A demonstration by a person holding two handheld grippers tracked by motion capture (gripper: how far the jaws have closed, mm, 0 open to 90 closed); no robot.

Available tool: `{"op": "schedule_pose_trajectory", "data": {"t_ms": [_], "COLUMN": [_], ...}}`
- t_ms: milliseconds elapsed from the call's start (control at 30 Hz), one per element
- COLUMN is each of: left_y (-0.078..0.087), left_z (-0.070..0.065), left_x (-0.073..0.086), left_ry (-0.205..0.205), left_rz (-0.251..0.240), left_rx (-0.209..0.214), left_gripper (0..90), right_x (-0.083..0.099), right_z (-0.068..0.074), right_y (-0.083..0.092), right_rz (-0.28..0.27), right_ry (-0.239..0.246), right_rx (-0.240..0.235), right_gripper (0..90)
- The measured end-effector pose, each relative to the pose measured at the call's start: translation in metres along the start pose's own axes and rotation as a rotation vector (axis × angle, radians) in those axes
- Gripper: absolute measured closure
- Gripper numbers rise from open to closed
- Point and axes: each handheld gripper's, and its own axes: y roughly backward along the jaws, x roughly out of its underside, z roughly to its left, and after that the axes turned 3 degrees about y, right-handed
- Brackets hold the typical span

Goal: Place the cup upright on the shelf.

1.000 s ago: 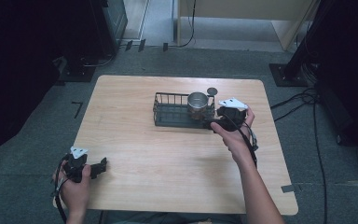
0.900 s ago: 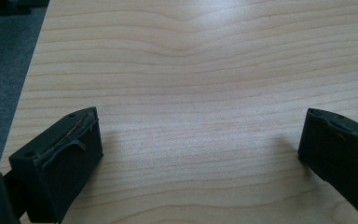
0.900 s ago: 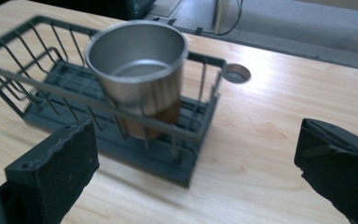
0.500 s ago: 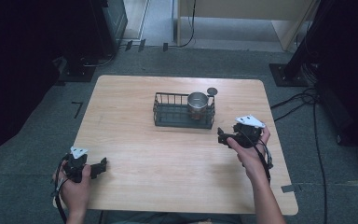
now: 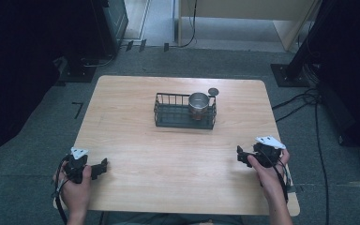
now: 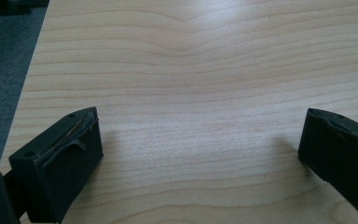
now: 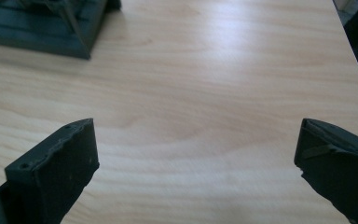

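A black wire basket (image 5: pixel 183 116) stands on the wooden table (image 5: pixel 178 159) a little past its middle. A shiny metal cup (image 5: pixel 198 104) stands upright in the basket's right end. Behind the basket, a small round grey disc (image 5: pixel 213 92) lies on the table. My right gripper (image 5: pixel 240 155) rests near the table's front right, well apart from the basket, and its jaws are wide open over bare wood (image 7: pixel 196 149). My left gripper (image 5: pixel 102 167) sits at the front left, also open with nothing between its jaws (image 6: pixel 200 144). The basket's corner (image 7: pixel 42 23) appears at the top left of the right gripper view.
Dark equipment and stands surround the table on a grey carpet. Cables (image 5: pixel 309 101) trail on the floor to the right. The table's left edge (image 6: pixel 30 74) runs close to my left gripper.
My right gripper has drawn back from the cup in the basket to the table's front right, with nothing in it. The left gripper has stayed put.
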Motion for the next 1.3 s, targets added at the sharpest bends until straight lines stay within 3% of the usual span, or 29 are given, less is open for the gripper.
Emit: {"op": "schedule_pose_trajectory", "data": {"t_ms": [100, 333, 500, 633, 733, 1300], "left_y": [0.0, 0.0, 0.0, 0.0, 0.0, 0.0], "left_z": [0.0, 0.0, 0.0, 0.0, 0.0, 0.0], "left_x": [0.0, 0.0, 0.0, 0.0, 0.0, 0.0], "left_ry": [0.0, 0.002, 0.001, 0.001, 0.0, 0.0], "left_rz": [0.0, 0.0, -0.001, -0.001, 0.001, 0.001], "left_rx": [0.0, 0.0, 0.0, 0.0, 0.001, 0.0], "left_gripper": [0.0, 0.0, 0.0, 0.0, 0.0, 0.0], "right_x": [0.007, 0.043, 0.059, 0.069, 0.073, 0.074], "right_z": [-0.004, -0.023, -0.031, -0.04, -0.045, -0.046], "right_y": [0.001, 0.008, 0.015, 0.024, 0.028, 0.029], "right_rz": [0.01, 0.056, 0.088, 0.082, 0.086, 0.086], "right_ry": [-0.005, -0.033, -0.011, -0.036, -0.061, -0.049], "right_rx": [0.006, 0.027, 0.058, 0.055, 0.062, 0.053], "right_gripper": [0.0, 0.0, 0.0, 0.0, 0.0, 0.0]}}
